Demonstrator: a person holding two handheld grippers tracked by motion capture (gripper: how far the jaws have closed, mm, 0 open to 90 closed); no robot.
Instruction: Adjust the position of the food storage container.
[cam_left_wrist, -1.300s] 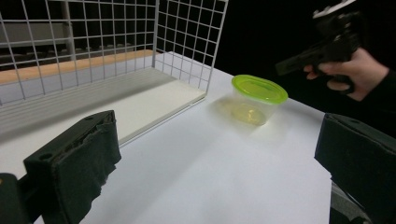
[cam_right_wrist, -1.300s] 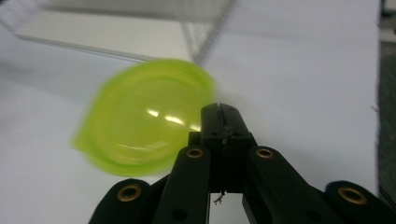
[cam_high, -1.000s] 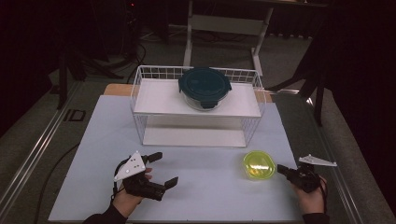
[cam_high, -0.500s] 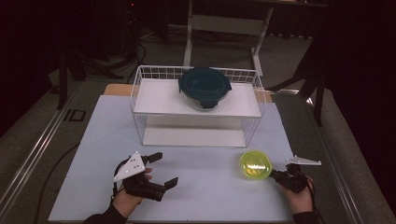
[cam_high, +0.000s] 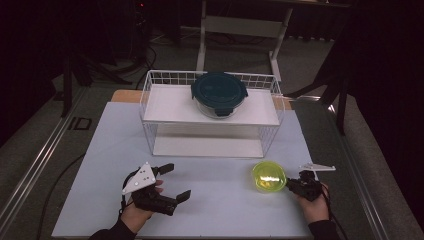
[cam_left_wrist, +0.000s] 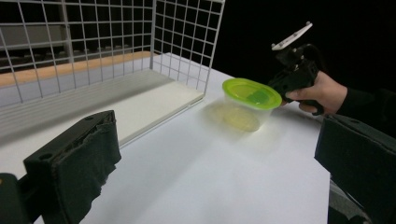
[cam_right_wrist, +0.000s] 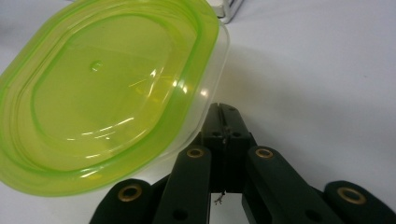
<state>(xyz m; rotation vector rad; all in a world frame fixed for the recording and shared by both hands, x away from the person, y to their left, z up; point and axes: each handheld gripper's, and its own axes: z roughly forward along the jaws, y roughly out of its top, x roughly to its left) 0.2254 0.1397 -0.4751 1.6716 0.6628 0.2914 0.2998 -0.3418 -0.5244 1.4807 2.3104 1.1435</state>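
Since the earlier frame the tub (cam_high: 269, 176) is sitting a little farther left on the table (cam_high: 100, 150), and the right gripper (cam_high: 292, 186) is pressing in against its right side, having closed the gap from the table's right edge. Tub is resting on the white table, in front of the rack's (cam_high: 150, 100) right corner and apart from it, green lid (cam_right_wrist: 100, 88) on. Its long axis is running roughly toward the rack and back to the person, so the right gripper is meeting it broadside, from the right. In the right gripper view the jaws are lying together, closed on nothing, tip touching or nearly touching the clear wall under the lid rim; contact is hard to confirm at this angle. Likely a nudge, not a grasp. Left gripper (cam_high: 170, 182) is resting well apart, at the table's front left, jaws wide apart and pointing toward the tub. Right hand (cam_high: 315, 205) is clearly the nearer one. A dark-lidded container (cam_high: 219, 92) is sitting on the rack's upper shelf.
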